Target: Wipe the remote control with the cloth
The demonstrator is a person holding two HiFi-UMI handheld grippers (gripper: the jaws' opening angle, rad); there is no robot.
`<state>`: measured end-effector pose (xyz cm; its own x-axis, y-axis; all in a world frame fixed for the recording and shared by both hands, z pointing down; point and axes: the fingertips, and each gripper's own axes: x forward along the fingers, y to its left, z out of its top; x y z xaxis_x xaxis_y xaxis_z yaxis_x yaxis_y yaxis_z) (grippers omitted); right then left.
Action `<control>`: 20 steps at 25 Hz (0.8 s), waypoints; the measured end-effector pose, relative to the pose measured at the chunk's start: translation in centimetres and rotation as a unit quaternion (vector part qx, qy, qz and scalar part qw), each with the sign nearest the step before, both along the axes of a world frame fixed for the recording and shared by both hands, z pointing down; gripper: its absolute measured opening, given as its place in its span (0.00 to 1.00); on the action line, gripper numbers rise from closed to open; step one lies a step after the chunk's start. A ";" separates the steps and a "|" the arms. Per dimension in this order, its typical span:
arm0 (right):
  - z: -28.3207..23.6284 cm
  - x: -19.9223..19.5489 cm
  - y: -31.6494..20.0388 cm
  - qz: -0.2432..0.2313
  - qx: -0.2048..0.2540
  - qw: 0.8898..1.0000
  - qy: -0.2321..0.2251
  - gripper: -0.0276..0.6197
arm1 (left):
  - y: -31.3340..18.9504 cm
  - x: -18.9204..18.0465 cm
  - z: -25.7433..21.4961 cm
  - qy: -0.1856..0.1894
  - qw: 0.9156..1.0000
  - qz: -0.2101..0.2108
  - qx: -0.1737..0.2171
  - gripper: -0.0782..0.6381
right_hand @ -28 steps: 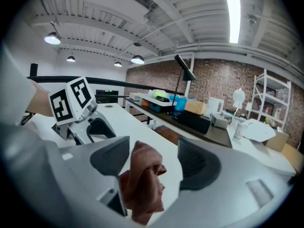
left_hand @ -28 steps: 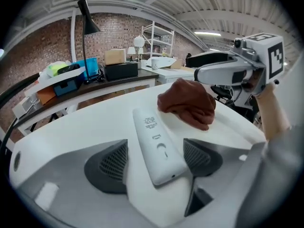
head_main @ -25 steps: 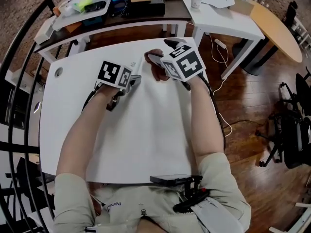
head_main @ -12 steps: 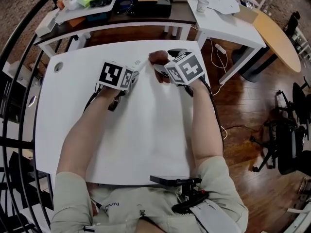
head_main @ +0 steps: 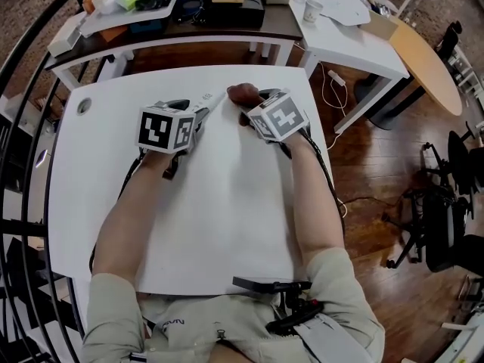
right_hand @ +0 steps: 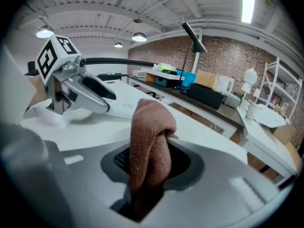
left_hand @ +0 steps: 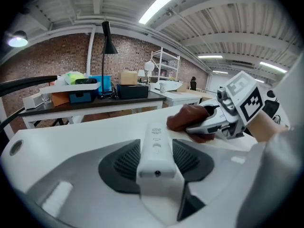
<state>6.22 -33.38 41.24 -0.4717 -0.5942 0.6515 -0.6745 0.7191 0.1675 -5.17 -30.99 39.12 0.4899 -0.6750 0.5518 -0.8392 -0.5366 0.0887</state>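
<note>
A white remote control (left_hand: 155, 148) lies lengthwise between my left gripper's (left_hand: 155, 161) jaws, its far end pointing away from me; the grip is shut on it. In the head view the remote (head_main: 212, 100) juts up and right from the left gripper (head_main: 197, 117), just above the white table (head_main: 227, 203). A brown cloth (right_hand: 149, 141) stands bunched between my right gripper's (right_hand: 149, 164) jaws, which are closing and pinch it. The cloth (head_main: 243, 93) sits beside the remote's tip, and the right gripper (head_main: 251, 113) is close to the right of the left one.
Low tables behind the white one carry a blue bin (head_main: 151, 10), boxes and a paper cup (head_main: 308, 10). A black railing (head_main: 30, 172) curves along the left. A cable (head_main: 333, 82) hangs off the right edge. A round grommet (head_main: 83, 106) is in the table's left corner.
The right gripper came down onto the cloth and its jaws closed on it. The left gripper closed on the remote and raised it a little.
</note>
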 end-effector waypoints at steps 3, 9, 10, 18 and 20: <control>-0.7 0.4 -0.5 0.014 0.020 1.000 0.000 0.22 | -0.2 -0.2 -1.0 0.014 1.000 -0.002 0.026 0.42; -4.2 0.6 -1.1 0.035 0.072 0.996 -0.040 0.21 | -0.1 -0.7 -4.0 0.025 0.994 -0.013 0.103 0.42; -4.9 0.6 -1.1 0.037 0.082 0.995 -0.045 0.20 | 0.0 -0.7 -4.4 0.025 0.993 -0.015 0.117 0.42; -11.5 -0.1 0.1 0.035 0.185 0.979 -0.082 0.19 | 2.2 -0.1 -9.2 0.006 0.966 -0.009 0.258 0.41; -13.5 -0.2 0.8 0.035 0.217 0.972 -0.089 0.18 | 2.9 0.2 -10.6 -0.001 0.954 -0.003 0.300 0.41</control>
<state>6.00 -32.58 27.78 -0.5031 -0.8288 0.2448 -0.7645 0.5590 0.3211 -4.96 -28.06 28.52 0.4841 -0.8725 0.0657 -0.8426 -0.4851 -0.2338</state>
